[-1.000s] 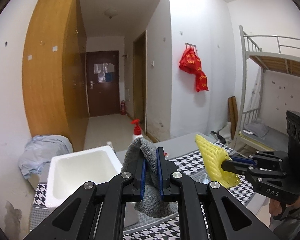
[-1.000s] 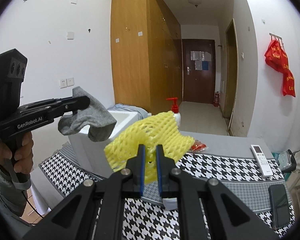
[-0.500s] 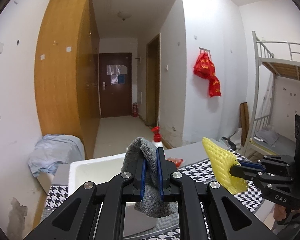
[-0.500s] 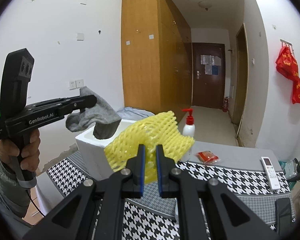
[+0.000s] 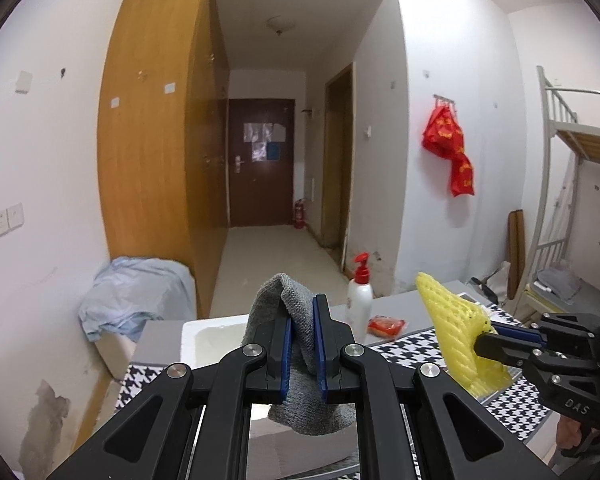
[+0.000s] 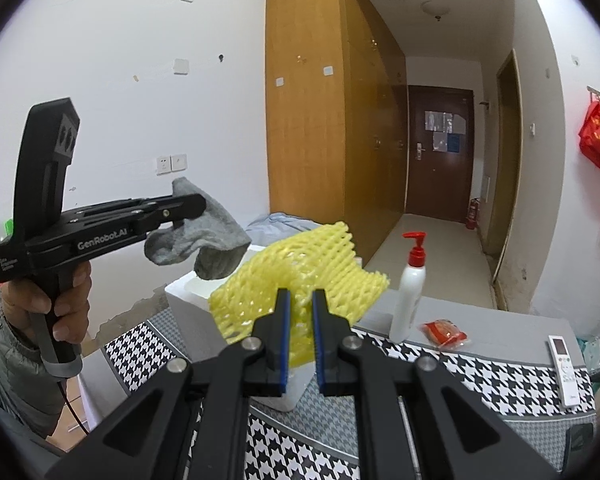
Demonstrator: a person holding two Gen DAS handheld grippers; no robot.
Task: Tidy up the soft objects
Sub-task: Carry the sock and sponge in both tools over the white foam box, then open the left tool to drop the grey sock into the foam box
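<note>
1. Left gripper [image 5: 302, 344] first, from its own camera: I've got it clamped on a grey knit cloth [image 5: 300, 360]. It looks like a sock or a small rag, soft ribbed weave. It bunches up over the blue pads and the rest droops below the jaws. It hangs in the air above the white foam box [image 5: 216, 336], not touching it as far as I can see.

2. Same view, off to the right: the right gripper [image 5: 485, 340] comes in from the side, pinching a yellow foam net [image 5: 456, 332], the stretchy mesh kind you get around fruit. The net sticks up in a wedge above the houndstooth tablecloth [image 5: 512, 404]. A pump bottle [image 5: 359, 296] with a red top and a small red packet [image 5: 385, 325] sit further back on the table.

3. Right wrist camera now: my right gripper [image 6: 300, 336] has its blue pads nearly together with the yellow foam net [image 6: 300, 276] squeezed between them. The net fans out wide on both sides, open diamond lattice, a bit glossy, held up off the table.

4. Same view, left side: a hand [image 6: 48, 304] holds the left gripper [image 6: 198, 206] by its handle, and the grey knit cloth [image 6: 204, 240] dangles from its tips in two folded lobes, over the near corner of the white foam box [image 6: 184, 292].

5. Also on the tablecloth [image 6: 500, 384] here: the pump bottle [image 6: 410, 292], the red packet [image 6: 444, 332] and a white remote [image 6: 564, 364] near the right edge.
</note>
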